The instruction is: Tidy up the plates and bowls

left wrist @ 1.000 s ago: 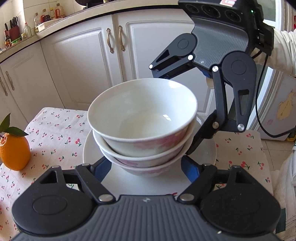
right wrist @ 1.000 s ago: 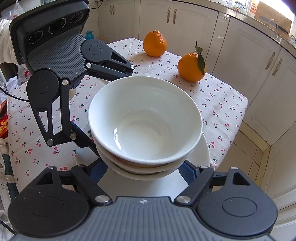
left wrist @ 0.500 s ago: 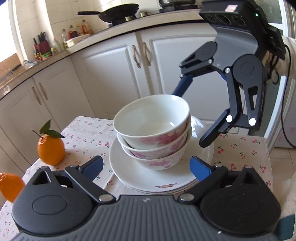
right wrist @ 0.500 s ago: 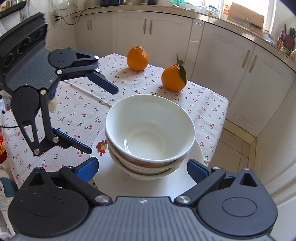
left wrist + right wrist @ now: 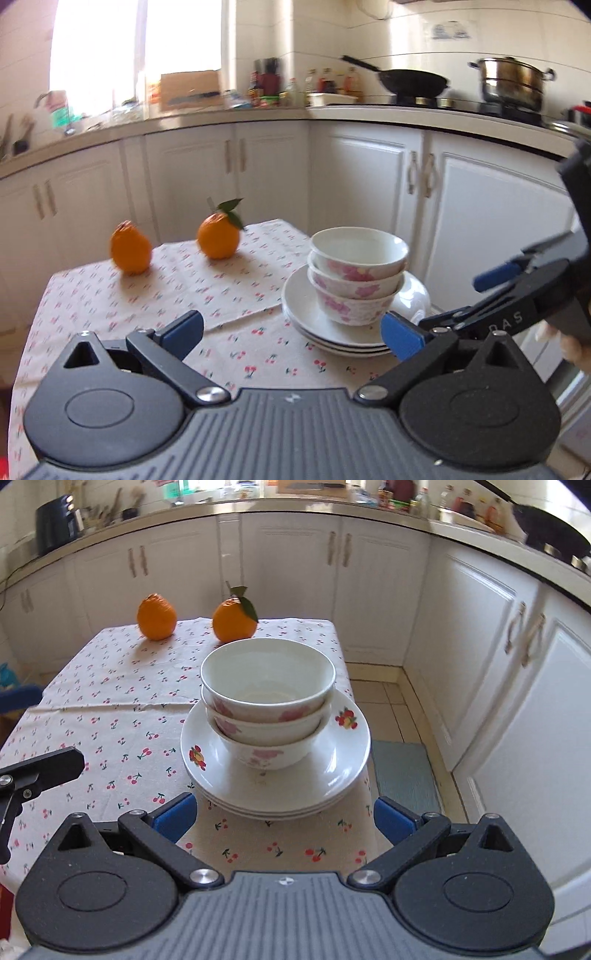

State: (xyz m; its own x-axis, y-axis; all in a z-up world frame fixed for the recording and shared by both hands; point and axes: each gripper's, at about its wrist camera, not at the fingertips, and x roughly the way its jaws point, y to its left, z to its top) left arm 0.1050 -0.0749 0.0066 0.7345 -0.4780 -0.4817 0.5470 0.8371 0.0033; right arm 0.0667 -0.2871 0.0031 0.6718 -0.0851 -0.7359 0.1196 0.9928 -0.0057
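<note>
— Jaws on both sides stand wide apart and empty. On the left gripper [image 5: 291, 330] they have just been spreading, with nothing between the blue pads but tablecloth and the near edge of the plates. The right gripper [image 5: 282, 818] shows the same: its jaws have just been opening too, and the stack sits beyond its tips, not between the pads.

— Where are the dishes?

— Three bowls [image 5: 267, 705], white with pink flowers, are nested one in another and stand upright on a pile of white plates [image 5: 343, 760]. The pile rests on the surface [image 5: 110, 701], which is covered with a cherry-print cloth, close to its right-hand edge as the right wrist view shows it.

— Anything else on that cloth?

— Two oranges at the far end: a plain orange [image 5: 156, 616] on the left and a leafy orange [image 5: 234, 619] just behind the bowls, apart from each other and from the stack.

— Do the grippers touch the dishes?

— No. From the left wrist view the right gripper hangs at the right of the stack, clear of it.
</note>
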